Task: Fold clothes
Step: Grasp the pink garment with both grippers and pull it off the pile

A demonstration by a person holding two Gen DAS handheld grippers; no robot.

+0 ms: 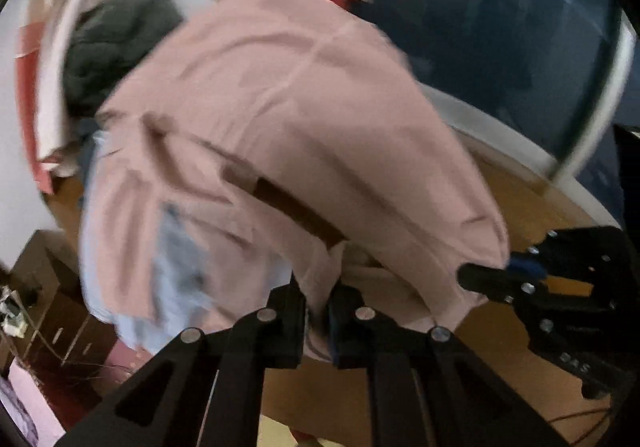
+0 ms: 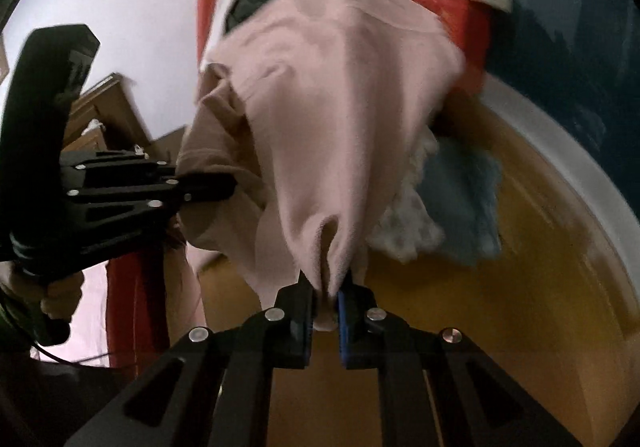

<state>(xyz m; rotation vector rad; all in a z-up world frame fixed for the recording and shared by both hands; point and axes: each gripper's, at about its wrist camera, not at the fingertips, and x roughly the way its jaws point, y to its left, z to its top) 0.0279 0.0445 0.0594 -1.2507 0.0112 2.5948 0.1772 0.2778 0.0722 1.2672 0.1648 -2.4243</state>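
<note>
In the left wrist view, the left gripper (image 1: 318, 321) had its fingers (image 1: 290, 321) closed on a bunched edge of the pink garment (image 1: 280, 119), the cloth pinched in the narrow gap between them. In the right wrist view, the right gripper (image 2: 325, 317) did the same: its fingers (image 2: 298, 321), with blue pads on their inner faces, were clamped on a gathered fold of that garment (image 2: 332, 119), and a small tuft of fabric poked out below the pinch.

From both grips the pink garment rose and spread away from the cameras, lifted clear of the wooden tabletop (image 2: 500, 287) and hanging as a wide, creased sheet between the two tools. The right gripper showed at the right edge of the left view (image 1: 486, 279), holding the garment's far corner; the left gripper showed at the left of the right view (image 2: 212, 187), its fingers closed on a folded hem, with the person's hand (image 2: 60, 291) wrapped around its handle.

Behind the garment lay other laundry: a light blue piece (image 1: 176, 279) hung just beneath it in the left view, and a blue and white heap (image 2: 448, 203) rested on the tabletop in the right view. A dark grey garment (image 1: 116, 47) sat farther back. The tabletop (image 1: 532, 203) had a pale rounded rim, with a dark blue surface (image 1: 500, 19) beyond it. Both views were blurred.
</note>
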